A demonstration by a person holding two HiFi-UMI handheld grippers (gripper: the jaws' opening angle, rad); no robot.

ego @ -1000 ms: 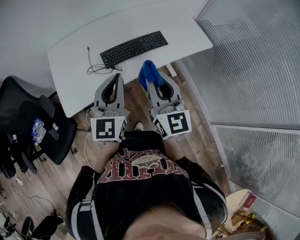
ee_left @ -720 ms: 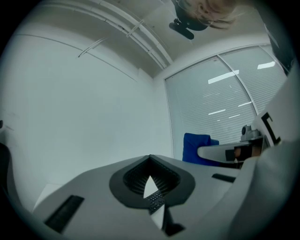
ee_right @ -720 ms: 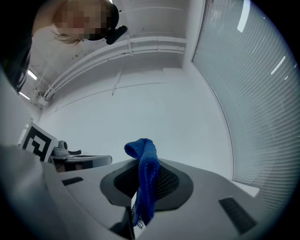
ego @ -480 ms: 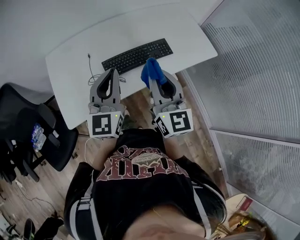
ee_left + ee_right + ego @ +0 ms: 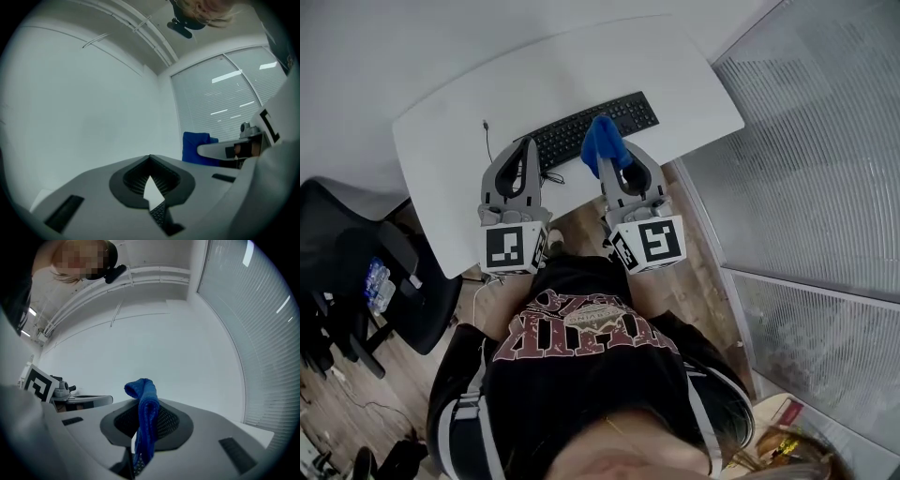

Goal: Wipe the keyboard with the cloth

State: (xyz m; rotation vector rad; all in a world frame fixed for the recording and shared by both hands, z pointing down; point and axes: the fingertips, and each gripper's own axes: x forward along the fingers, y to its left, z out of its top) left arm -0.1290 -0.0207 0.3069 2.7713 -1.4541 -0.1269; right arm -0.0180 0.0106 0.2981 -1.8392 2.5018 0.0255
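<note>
Here the right gripper point(image 5: 614, 152) has its jaws closed on the blue cloth point(image 5: 600, 136), held at the near edge of the black keyboard point(image 5: 567, 134) on the white desk point(image 5: 450, 122). The left gripper point(image 5: 528, 148), jaws closed on nothing, hovers by the keyboard's left end. To wipe well, I think the cloth should be lowered flat and drawn lightly along the key rows.

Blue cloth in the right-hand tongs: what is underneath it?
The black keyboard on the white desk lies below the blue cloth, held in the right tongs. What's directly under it is covered; contact cannot be told.
</note>
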